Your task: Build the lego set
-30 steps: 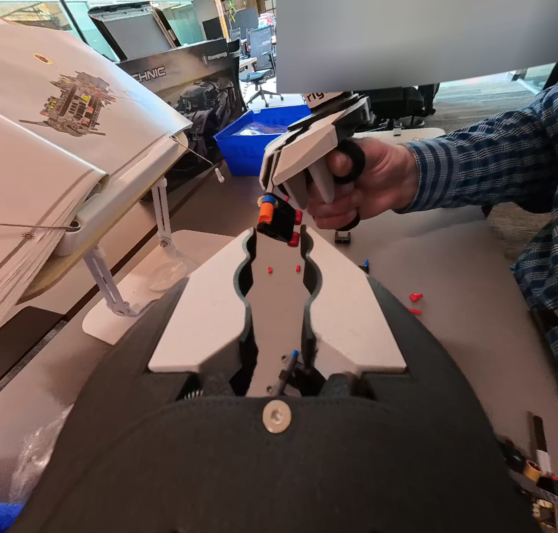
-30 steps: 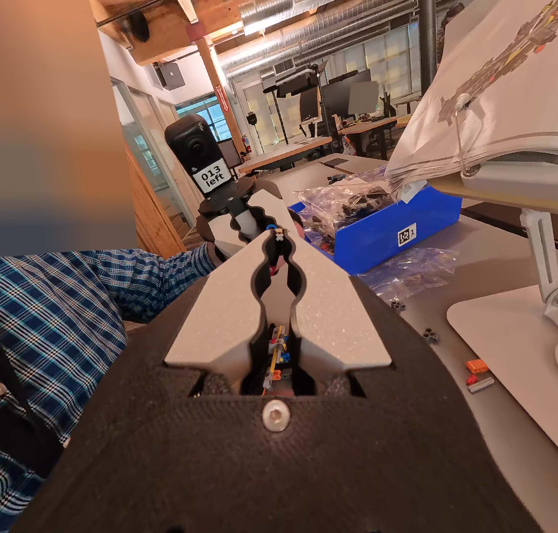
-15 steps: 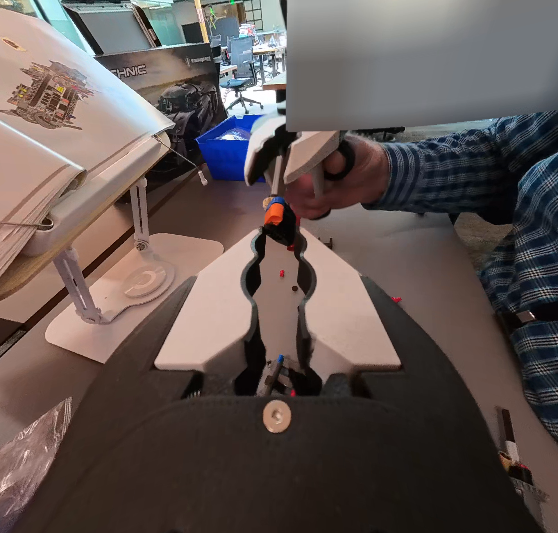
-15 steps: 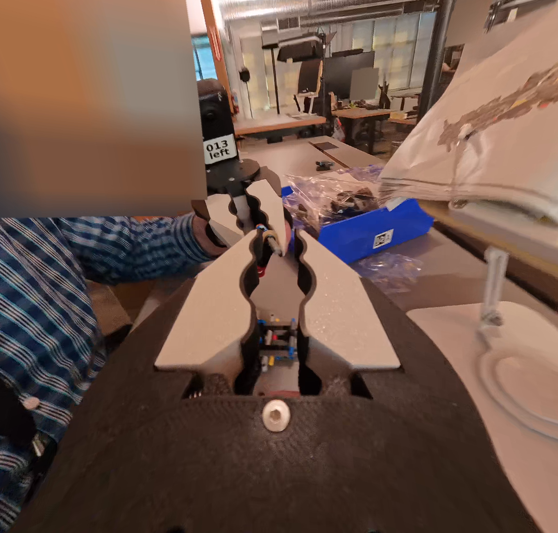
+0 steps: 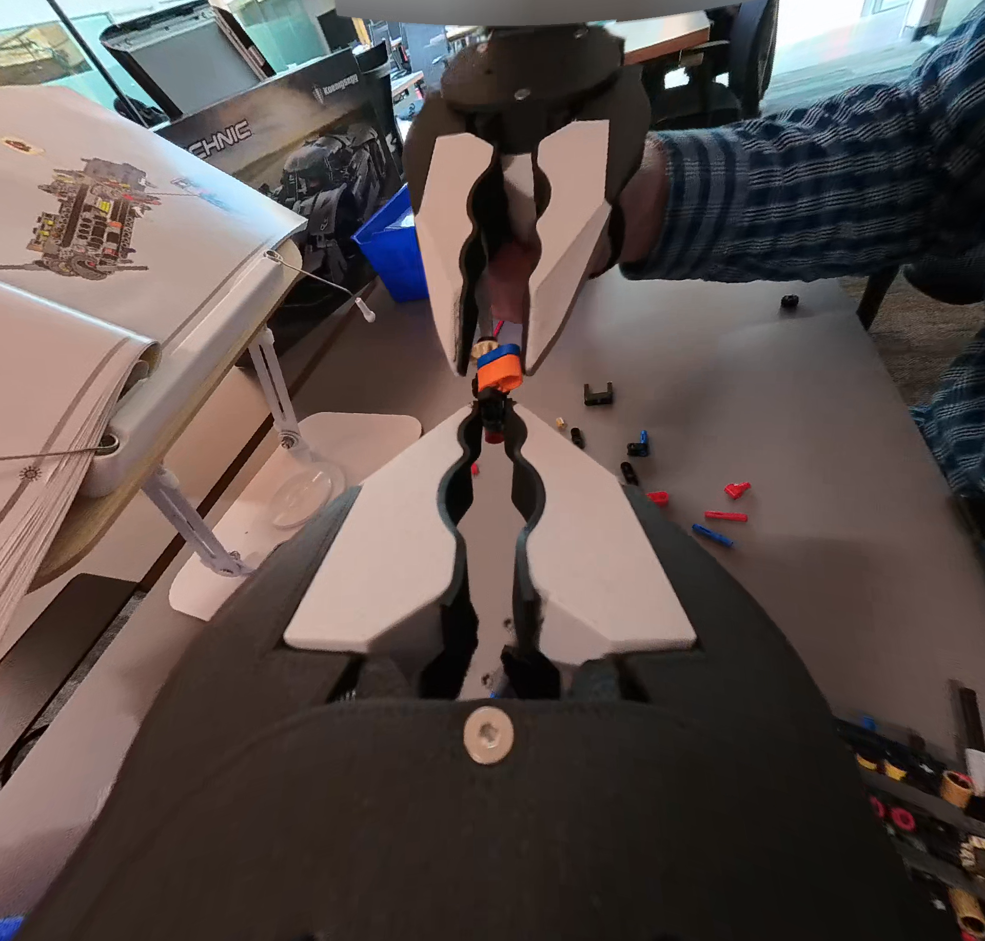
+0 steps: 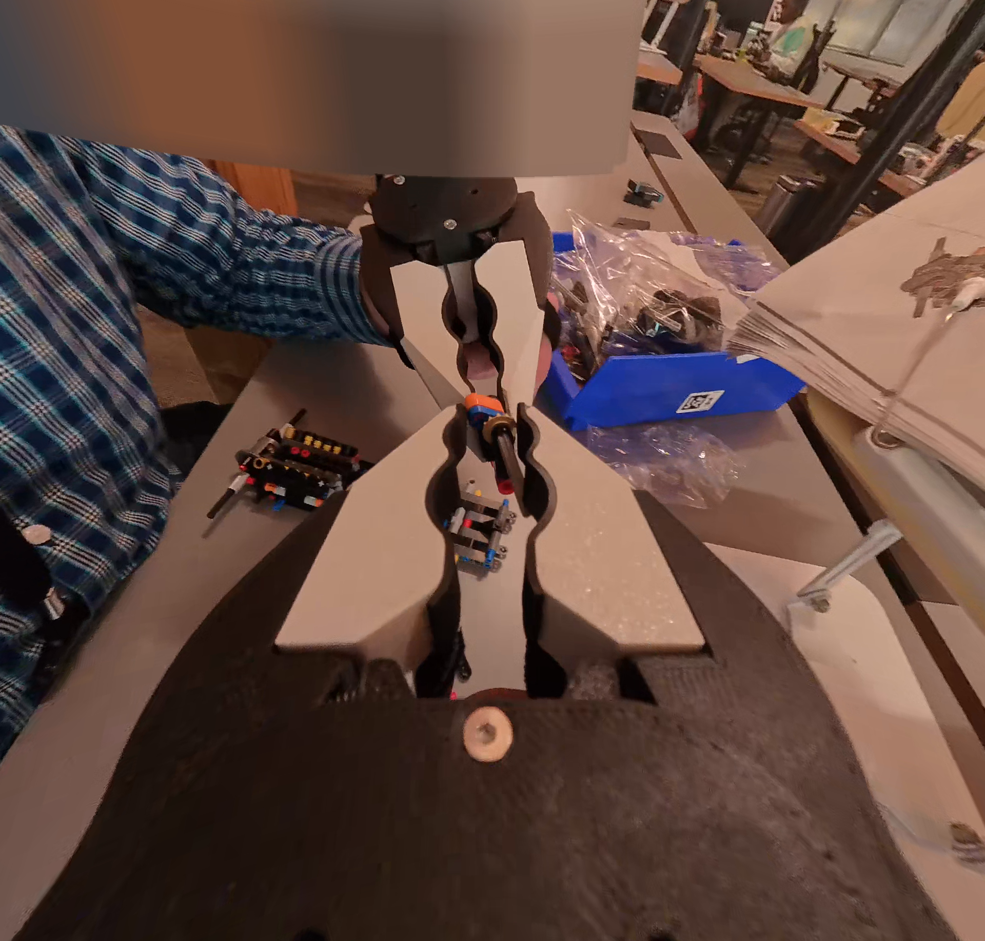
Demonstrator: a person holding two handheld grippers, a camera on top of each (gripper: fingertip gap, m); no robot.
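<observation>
Grey table (image 5: 799, 382), both grippers' jaws pinching small lego assembly (image 5: 498, 369)

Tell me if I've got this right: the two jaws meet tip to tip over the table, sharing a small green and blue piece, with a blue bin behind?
Nearly. The shared piece is orange and blue, not green and blue; the left wrist view shows it clearly. The rest holds: the left gripper and right gripper meet tip to tip above the table, with the blue bin behind.
</observation>
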